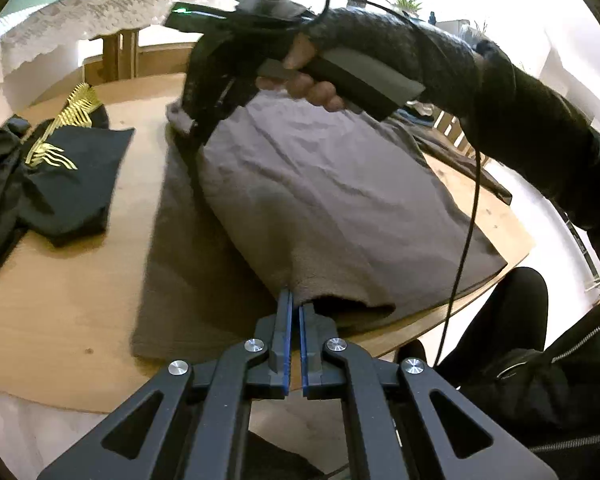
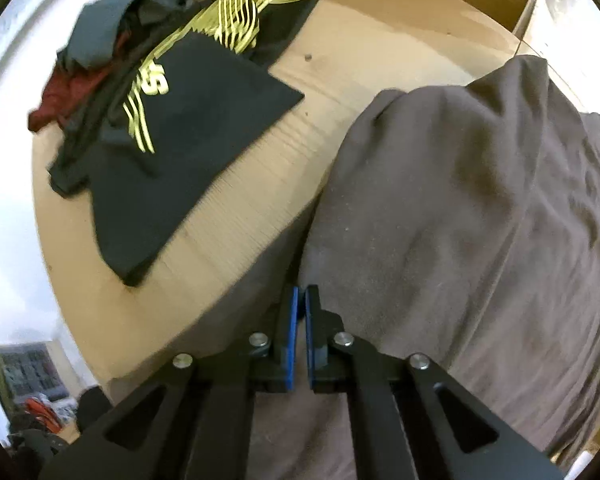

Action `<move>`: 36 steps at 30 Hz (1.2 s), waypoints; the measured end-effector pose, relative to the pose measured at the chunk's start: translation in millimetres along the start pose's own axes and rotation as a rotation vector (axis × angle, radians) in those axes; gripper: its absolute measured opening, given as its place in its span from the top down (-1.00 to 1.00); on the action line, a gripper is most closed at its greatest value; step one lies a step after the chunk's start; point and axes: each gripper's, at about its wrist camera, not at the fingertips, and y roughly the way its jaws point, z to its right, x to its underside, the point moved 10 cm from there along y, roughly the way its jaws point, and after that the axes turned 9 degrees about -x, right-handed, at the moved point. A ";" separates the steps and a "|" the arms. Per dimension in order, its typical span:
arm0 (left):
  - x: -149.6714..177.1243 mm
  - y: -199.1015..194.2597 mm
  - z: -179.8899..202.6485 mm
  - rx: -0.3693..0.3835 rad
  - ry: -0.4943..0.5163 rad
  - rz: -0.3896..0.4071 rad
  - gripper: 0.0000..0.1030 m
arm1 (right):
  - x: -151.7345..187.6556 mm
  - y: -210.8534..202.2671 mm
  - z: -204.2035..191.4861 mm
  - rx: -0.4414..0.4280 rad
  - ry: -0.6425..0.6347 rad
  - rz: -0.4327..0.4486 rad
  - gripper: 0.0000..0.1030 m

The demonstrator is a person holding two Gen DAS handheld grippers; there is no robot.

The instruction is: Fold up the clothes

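Note:
A grey garment (image 1: 320, 200) lies on the wooden table (image 1: 60, 312), with its right side lifted and folded over toward the left. My left gripper (image 1: 295, 300) is shut on the garment's near edge. My right gripper (image 2: 301, 294) is shut on the garment (image 2: 480, 220) at its far end; in the left wrist view it shows at the far corner (image 1: 194, 128), held by a gloved hand (image 1: 380, 52).
A black shirt with gold print (image 1: 60, 176) lies folded on the table's left, also in the right wrist view (image 2: 188, 140), beside a pile of dark and red clothes (image 2: 84, 64). A lace-covered table (image 1: 100, 12) stands beyond. The person's legs (image 1: 500, 320) are at the near right edge.

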 end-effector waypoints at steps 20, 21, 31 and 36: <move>37.7 -15.8 -82.9 -0.103 -0.057 -0.110 0.81 | -1.0 -5.3 -53.1 -0.054 -0.055 0.151 0.55; 35.9 -14.1 -80.4 -0.106 -0.042 -0.109 0.81 | 5.4 -3.1 -55.2 -0.057 -0.074 0.127 0.55; 28.9 -6.5 -64.9 -0.147 0.080 -0.101 0.81 | 66.0 27.0 -104.9 -0.123 -0.137 -0.133 0.50; 35.5 -7.5 -62.5 -0.138 0.109 -0.098 0.81 | 69.3 30.0 -119.3 -0.079 -0.127 -0.171 0.47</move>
